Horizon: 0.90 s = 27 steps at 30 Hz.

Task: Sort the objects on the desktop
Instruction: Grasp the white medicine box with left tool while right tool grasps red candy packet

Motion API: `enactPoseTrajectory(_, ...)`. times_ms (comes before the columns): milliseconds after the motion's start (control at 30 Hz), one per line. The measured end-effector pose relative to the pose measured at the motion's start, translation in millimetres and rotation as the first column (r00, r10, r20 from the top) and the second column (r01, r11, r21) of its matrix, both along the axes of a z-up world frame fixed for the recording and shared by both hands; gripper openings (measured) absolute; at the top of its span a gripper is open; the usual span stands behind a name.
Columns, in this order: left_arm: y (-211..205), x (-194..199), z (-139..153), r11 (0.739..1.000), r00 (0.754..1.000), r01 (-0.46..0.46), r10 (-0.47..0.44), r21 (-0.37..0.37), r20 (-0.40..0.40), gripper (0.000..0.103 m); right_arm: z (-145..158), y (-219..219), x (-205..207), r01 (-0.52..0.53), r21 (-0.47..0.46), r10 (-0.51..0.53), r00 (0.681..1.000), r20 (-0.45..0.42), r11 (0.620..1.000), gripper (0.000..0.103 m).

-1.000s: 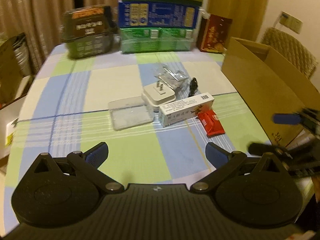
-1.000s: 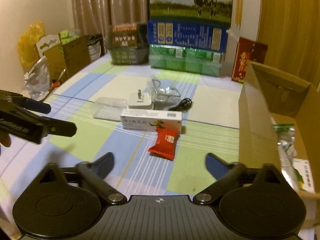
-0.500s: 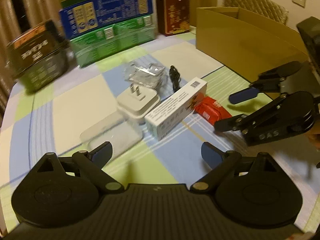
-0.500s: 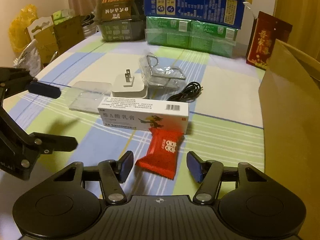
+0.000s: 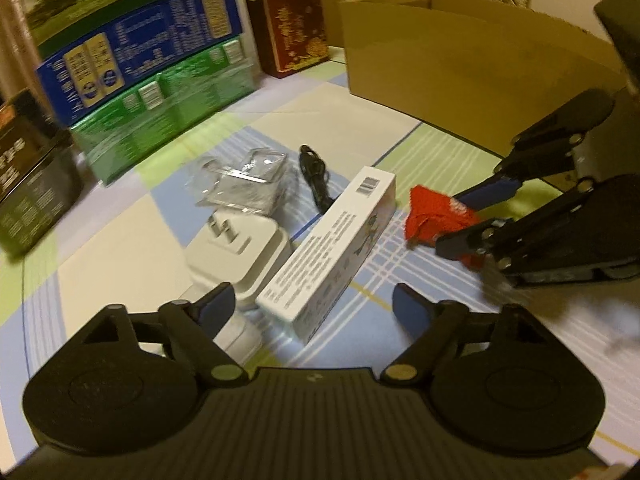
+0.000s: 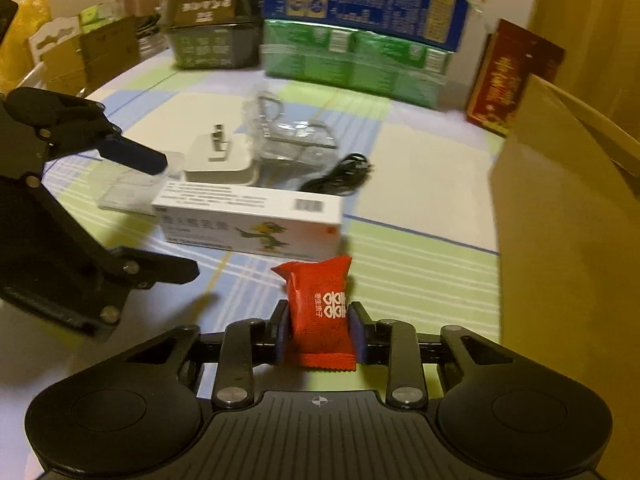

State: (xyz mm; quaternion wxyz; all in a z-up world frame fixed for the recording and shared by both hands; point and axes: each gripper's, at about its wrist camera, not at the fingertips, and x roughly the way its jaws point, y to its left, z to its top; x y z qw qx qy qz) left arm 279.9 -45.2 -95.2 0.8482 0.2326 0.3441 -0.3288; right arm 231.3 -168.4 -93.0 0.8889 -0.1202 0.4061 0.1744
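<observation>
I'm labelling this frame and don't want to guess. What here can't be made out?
- Cardboard box contents: both views, hidden by its wall.
- White carton small print: both views, blurred.
- Clear case: left wrist view, mostly behind the left gripper; right wrist view, partly behind it.
- Red packet lower edge: right wrist view, behind the right gripper, whose jaws clamp it.
- Stacked boxes: labels motion-blurred.

Your left gripper [image 5: 310,306] has open desk [image 5: 400,120] only to its right front; directly ahead the white carton [image 5: 332,248] and the plug adapter [image 5: 240,252] beside it block the path. Toward the desk's far edge, stacked boxes [image 6: 360,28] close passage. Along the right edge, the cardboard box [image 6: 568,208] walls off your right gripper [image 6: 320,334].
</observation>
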Motion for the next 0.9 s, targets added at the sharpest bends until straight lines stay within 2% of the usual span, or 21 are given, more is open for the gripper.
enactPoseTrajectory(133, -12, 7, -6, 1.0, 1.0, 0.015, -0.014, 0.016, -0.003, 0.069, 1, -8, -7, 0.024, 0.012, -0.024, 1.0, -0.008, 1.0, 0.028)
enactPoseTrajectory(233, -18, 2, -6, 0.999, 1.0, 0.002, -0.001, 0.033, -0.022, 0.045, 3, -14, -14, 0.044, 0.023, -0.044, 0.999, -0.008, 0.999, 0.028)
enactPoseTrajectory(267, -19, -1, -5, 0.999, 0.999, -0.012, 0.013, 0.03, -0.04, 0.032, 4, -16, -17, 0.048, 0.027, -0.048, 0.999, -0.008, 0.998, 0.028)
enactPoseTrajectory(300, -19, -5, -4, 0.999, 0.997, -0.03, 0.032, 0.026, -0.068, 0.024, 5, -17, -20, 0.051, 0.031, -0.051, 0.999, -0.008, 0.998, 0.028)
enactPoseTrajectory(333, -18, -11, -3, 0.998, 0.994, -0.054, 0.056, 0.019, -0.096, 0.022, 6, -18, -22, 0.053, 0.033, -0.053, 0.999, -0.009, 0.998, 0.028)
enactPoseTrajectory(533, -13, -54, 8, 0.979, 0.955, -0.203, 0.193, -0.024, -0.226, 0.021, 9, -24, -46, 0.054, 0.059, -0.052, 0.998, -0.029, 0.997, 0.028)
enactPoseTrajectory(700, -11, -94, 17, 0.974, 0.95, -0.225, 0.21, -0.04, -0.233, 0.023, 15, -30, -78, 0.043, 0.082, -0.041, 0.999, -0.031, 0.996, 0.028)
enactPoseTrajectory(800, -7, -98, 17, 0.961, 0.94, -0.269, 0.248, -0.065, -0.234, 0.033, 14, -33, -89, 0.05, 0.095, -0.047, 0.998, -0.036, 0.994, 0.028)
enactPoseTrajectory(900, -9, -98, 16, 0.958, 0.942, -0.275, 0.252, -0.078, -0.223, 0.039, 9, -33, -94, 0.047, 0.09, -0.044, 0.999, -0.032, 0.995, 0.028)
